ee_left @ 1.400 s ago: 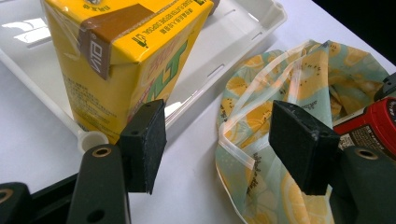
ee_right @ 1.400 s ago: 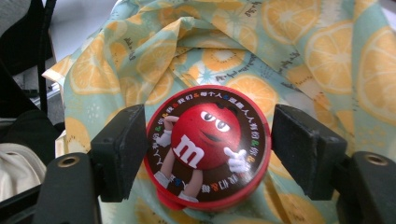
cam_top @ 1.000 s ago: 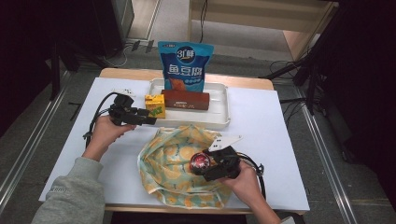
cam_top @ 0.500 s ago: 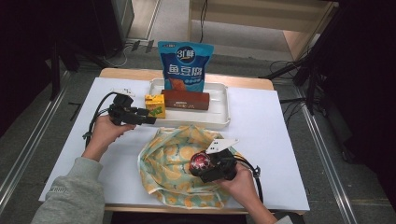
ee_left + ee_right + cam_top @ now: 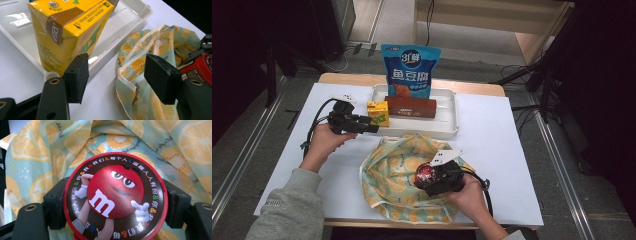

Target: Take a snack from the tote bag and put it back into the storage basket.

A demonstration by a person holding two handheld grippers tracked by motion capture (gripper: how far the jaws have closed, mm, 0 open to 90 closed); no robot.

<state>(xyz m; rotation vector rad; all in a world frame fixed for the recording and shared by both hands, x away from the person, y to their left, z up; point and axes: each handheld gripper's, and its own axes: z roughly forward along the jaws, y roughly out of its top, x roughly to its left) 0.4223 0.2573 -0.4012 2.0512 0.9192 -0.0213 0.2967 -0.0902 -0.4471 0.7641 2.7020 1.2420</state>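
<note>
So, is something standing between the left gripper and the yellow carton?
Nothing visible. The left gripper is open, and the yellow carton stands at the tray's corner just ahead of its jaws, nearer one pad.

High view overhead facing fwd/down, both gripper views close-up (low), all share fruit-print bag (image 5: 407, 180).

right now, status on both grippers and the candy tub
Right gripper shut on red candy tub, over the lemon-print bag. Left gripper open, beside yellow juice carton at the white tray. Nothing in the way.
</note>
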